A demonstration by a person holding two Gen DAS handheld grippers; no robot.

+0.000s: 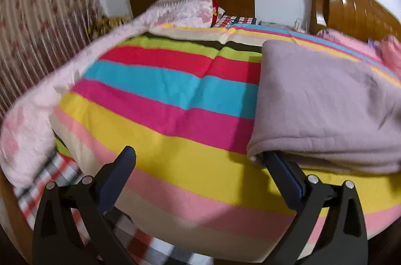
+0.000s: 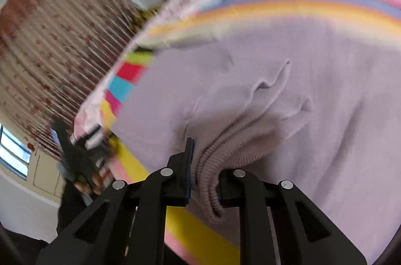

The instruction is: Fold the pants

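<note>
Clamped on the ribbed knit band of the soft lilac fleece pants: the right gripper, jaws pinched tight with the fabric bunched between them. Spread wide and holding nothing: the left gripper, its right finger just touching the folded near edge of the same pants. Spread flat over the right part of the striped multicoloured quilt on the bed, the pants, already doubled at the near edge.

Probably mid-fold. Best done by keeping the pinch on the ribbed band firm, lifting just clear of the quilt, and carrying the edge straight across so that the layers meet squarely. Worth closing the left gripper on the near corner first, to stop the lower layer sliding; fleece on cotton likely to drag and wrinkle.

Counted: one pair of pants, one striped quilt, two grippers, two wooden headboards, one pale pink floral blanket.
</note>
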